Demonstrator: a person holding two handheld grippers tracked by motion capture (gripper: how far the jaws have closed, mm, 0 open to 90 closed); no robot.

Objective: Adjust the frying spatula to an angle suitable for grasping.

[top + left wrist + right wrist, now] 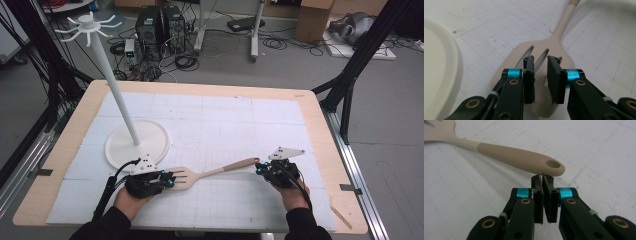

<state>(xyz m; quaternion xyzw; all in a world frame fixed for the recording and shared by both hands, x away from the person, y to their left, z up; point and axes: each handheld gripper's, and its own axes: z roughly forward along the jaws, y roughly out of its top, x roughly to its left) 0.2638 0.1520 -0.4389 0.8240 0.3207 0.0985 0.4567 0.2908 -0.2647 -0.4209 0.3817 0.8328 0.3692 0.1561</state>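
Spatula (200,175) lies at the mat's six o'clock, blade pinched by your left gripper (167,181). Your right gripper (260,167), jaws together and empty, must open before taking the handle end.

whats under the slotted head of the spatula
Under the beige slotted plastic spatula lies the white gridded table mat, visible through the slots. The black fingers of the left gripper cover the middle of the head, hiding what lies beneath there.
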